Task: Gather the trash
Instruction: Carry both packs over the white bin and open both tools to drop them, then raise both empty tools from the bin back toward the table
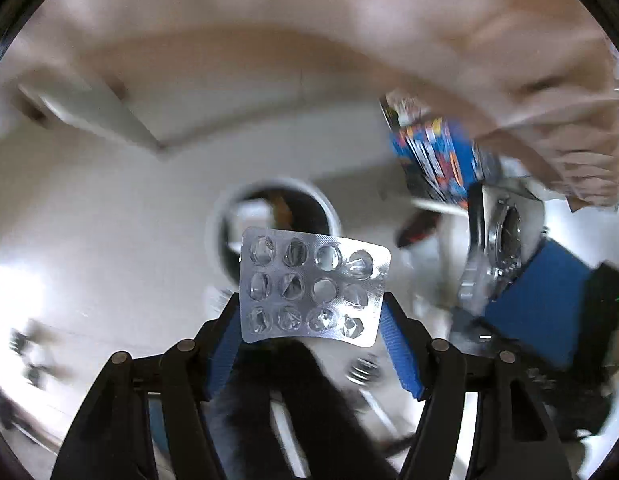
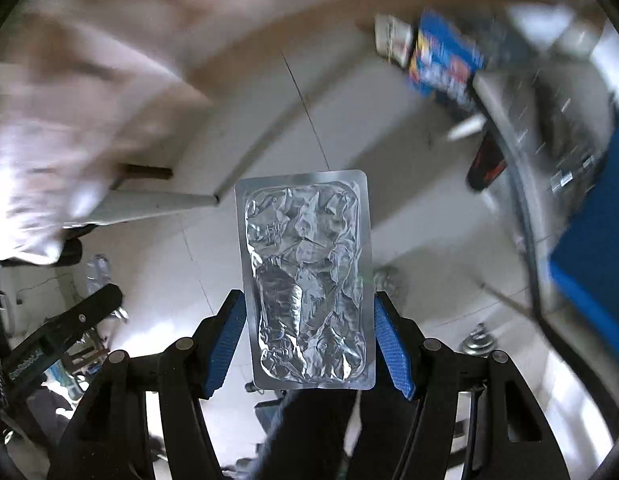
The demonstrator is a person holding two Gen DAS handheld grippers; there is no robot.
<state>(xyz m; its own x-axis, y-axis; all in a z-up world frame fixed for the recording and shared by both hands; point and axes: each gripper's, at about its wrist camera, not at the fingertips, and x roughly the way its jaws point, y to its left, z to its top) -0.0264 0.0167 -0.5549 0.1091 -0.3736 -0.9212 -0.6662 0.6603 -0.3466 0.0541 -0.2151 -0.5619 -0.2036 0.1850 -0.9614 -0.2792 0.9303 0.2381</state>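
Note:
My left gripper [image 1: 311, 312] is shut on an empty silver pill blister pack [image 1: 309, 286] with popped pockets, held between its blue pads above the pale floor. Behind it on the floor stands a round dark-mouthed bin [image 1: 275, 216] with a white rim. My right gripper [image 2: 309, 320] is shut on a larger silver foil blister tray [image 2: 307, 280] with crumpled foil, held upright between its blue pads. The other gripper [image 2: 65, 328] shows at the lower left of the right wrist view.
A blue printed box [image 1: 437, 160] and a blue panel [image 1: 541, 320] lie at the right. A blurred beige cloth or bag [image 1: 529, 60] hangs overhead. A white board [image 2: 149, 204] lies on the tiled floor. The blue box [image 2: 445, 60] shows again at upper right.

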